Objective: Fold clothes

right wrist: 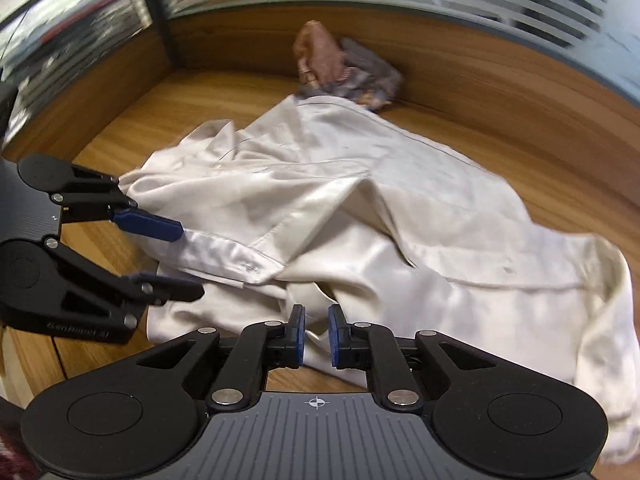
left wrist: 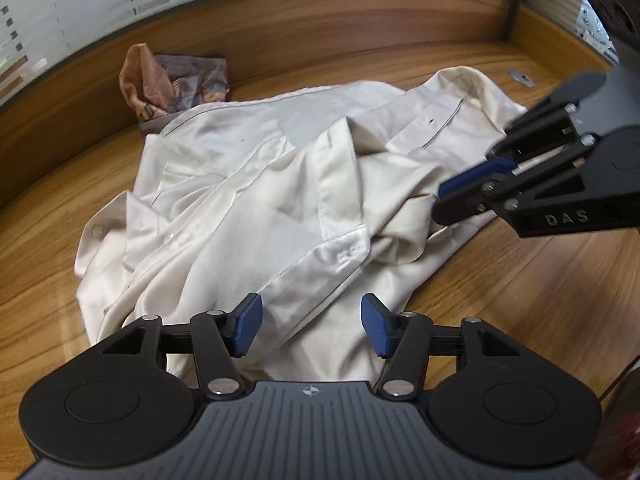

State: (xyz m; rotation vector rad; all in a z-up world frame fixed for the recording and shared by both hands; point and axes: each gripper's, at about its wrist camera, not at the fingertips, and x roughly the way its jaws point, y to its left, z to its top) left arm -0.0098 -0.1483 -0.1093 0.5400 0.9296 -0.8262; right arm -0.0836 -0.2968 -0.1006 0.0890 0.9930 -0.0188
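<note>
Shirt (left wrist: 256, 184): cream, crumpled on worktop (left wrist: 520, 280).
Left tool (left wrist: 311, 328): released, over the hem.
Right tool (right wrist: 316, 336): nearly clenched; grasp of shirt edge cannot be told.
Bundle (left wrist: 176, 84): patterned cloth, behind shirt.

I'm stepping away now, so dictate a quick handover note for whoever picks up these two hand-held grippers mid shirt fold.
Left hand-held gripper: open, holding nothing, poised over the near edge of the crumpled cream satin button-up shirt.
Right hand-held gripper: nearly shut, a narrow gap between its blue pads, at the shirt's edge; I cannot tell whether it pinches cloth.
The shirt lies bunched on the wooden table, cuffed sleeve thrown across the body.
A folded patterned orange and grey garment sits at the back against the wooden partition.
Done: no fold on the shirt yet.
Left: spread it flat, then fold.
</note>
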